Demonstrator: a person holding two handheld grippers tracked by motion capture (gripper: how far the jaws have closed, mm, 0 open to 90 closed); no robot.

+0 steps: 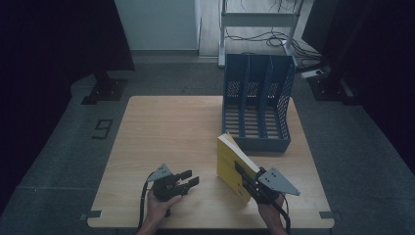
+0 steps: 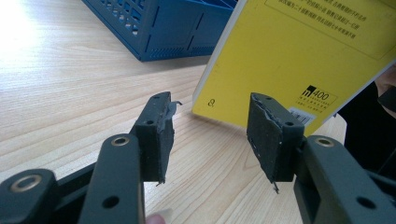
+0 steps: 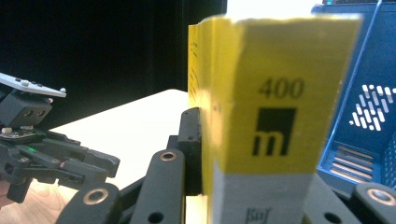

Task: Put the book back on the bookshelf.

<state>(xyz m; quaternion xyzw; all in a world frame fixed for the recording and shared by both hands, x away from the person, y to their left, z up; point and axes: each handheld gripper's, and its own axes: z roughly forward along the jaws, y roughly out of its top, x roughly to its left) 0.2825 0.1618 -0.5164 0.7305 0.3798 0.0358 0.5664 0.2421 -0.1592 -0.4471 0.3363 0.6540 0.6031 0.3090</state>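
I have the yellow book [image 1: 234,164] pinched in my right gripper [image 1: 248,182], the jaws pressed on its spine end so that it stands tilted off the counter [image 1: 161,127], top edge leaning away from me. I hold it by that narrow end so the long body stays free to go into a slot; in the right gripper view the spine [image 3: 275,116] stands upright between my jaws, with the "400" mark facing the camera.

The landmark is the blue file rack [image 1: 258,100]. The book sits just in front of the rack's near edge, toward me and a little to its left, not touching it. The rack's three open compartments face up and toward me, which I judge is why I keep the book on end: it looks ready to slide in edge first.

My left gripper [image 1: 188,181] rests low over the counter, well to the left of the rack's front, jaws spread with nothing between them. It points at the book's cover [image 2: 299,51], close enough, I think, to steady the book if it swings.
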